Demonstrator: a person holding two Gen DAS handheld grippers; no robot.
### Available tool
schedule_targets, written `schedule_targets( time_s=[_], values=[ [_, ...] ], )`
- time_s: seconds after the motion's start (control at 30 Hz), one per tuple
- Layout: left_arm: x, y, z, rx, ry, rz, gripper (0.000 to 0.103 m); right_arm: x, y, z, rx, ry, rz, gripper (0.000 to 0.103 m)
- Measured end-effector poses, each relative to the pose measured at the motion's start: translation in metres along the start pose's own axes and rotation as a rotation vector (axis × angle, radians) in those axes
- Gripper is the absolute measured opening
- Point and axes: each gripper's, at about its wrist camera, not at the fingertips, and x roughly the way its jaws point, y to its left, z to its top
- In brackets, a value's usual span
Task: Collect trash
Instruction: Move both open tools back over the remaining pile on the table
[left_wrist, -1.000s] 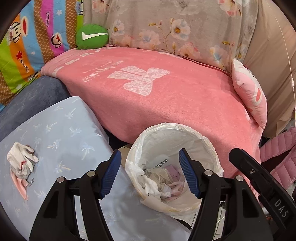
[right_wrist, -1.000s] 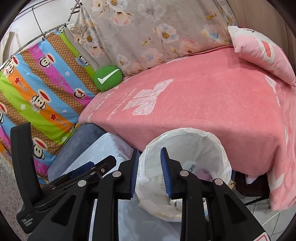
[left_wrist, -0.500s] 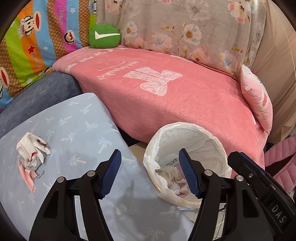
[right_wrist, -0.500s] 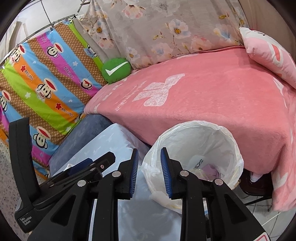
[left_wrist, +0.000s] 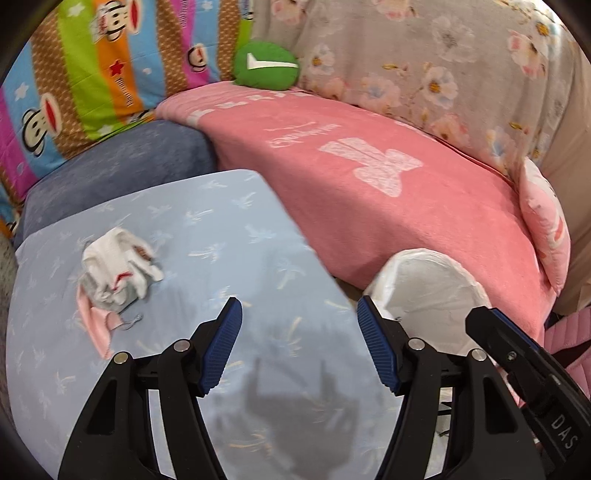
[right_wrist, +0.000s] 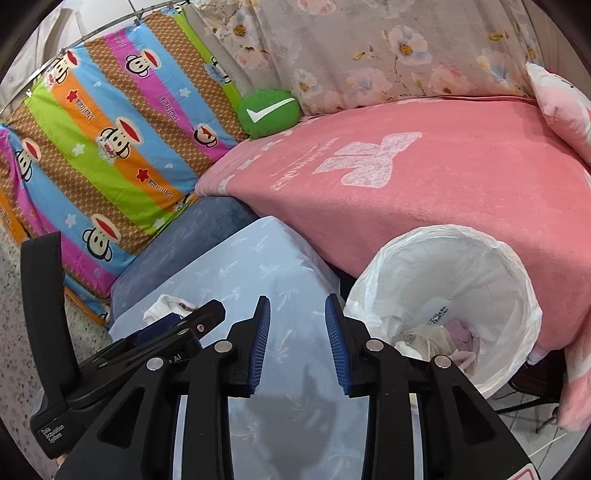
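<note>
Left gripper (left_wrist: 299, 332): black rigid frame, blue ribbed pads (left_wrist: 221, 345), jaws spread wide with nothing between them. It hangs over the table (left_wrist: 229, 229), which is covered in a smooth pale-blue cloth printed with small palm shapes.

Right gripper (right_wrist: 297, 338): same build, jaws set apart by a narrower gap, nothing held. It sits over the table edge (right_wrist: 251, 266), just left of the bin (right_wrist: 491, 258).

Trash (left_wrist: 116, 269): a crumpled wad of white and grey soft material with red marks, lying on a flat pink piece. It rests on the left part of the table, well apart from the left gripper's pads. In the right wrist view only a white corner of it (right_wrist: 162, 304) shows behind the left gripper's body.

Bin: round, lined with a thin, wrinkled white plastic bag folded over the rim. It stands just beside the table, against the blanket (right_wrist: 424, 192). Crumpled pale scraps (right_wrist: 436, 339) lie inside at the bottom.

Blanket: pink, plush, draped over a rounded seat, with a white woven motif. A round green cushion (left_wrist: 266, 65) with a white mark sits at its far end.
</note>
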Motion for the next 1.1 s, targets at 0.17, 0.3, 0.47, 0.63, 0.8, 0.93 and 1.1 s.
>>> schedule_targets(
  time_s=[0.17, 0.3, 0.47, 0.63, 0.8, 0.93, 1.1],
  values=[
    [-0.004, 0.044, -0.005, -0.074, 0.005, 0.051, 0.065, 0.019, 0.033, -0.009, -0.047, 0.042, 0.029, 0.035],
    [-0.007, 0.077, -0.01, -0.116, 0.006, 0.104, 0.067, 0.037, 0.061, -0.018, -0.083, 0.08, 0.052, 0.037],
    [-0.009, 0.125, -0.017, -0.185, 0.018, 0.161, 0.069, 0.061, 0.095, -0.027, -0.126, 0.123, 0.084, 0.041],
    [-0.006, 0.168, -0.023, -0.249, 0.036, 0.211, 0.07, 0.09, 0.132, -0.037, -0.178, 0.167, 0.115, 0.041],
    [0.002, 0.204, -0.029, -0.309, 0.058, 0.238, 0.07, 0.121, 0.162, -0.046, -0.221, 0.208, 0.136, 0.041],
    [0.013, 0.224, -0.031, -0.34, 0.076, 0.249, 0.07, 0.149, 0.186, -0.05, -0.25, 0.239, 0.151, 0.041],
    [0.031, 0.243, -0.032, -0.381, 0.098, 0.232, 0.07, 0.182, 0.205, -0.053, -0.277, 0.269, 0.166, 0.041]
  ],
)
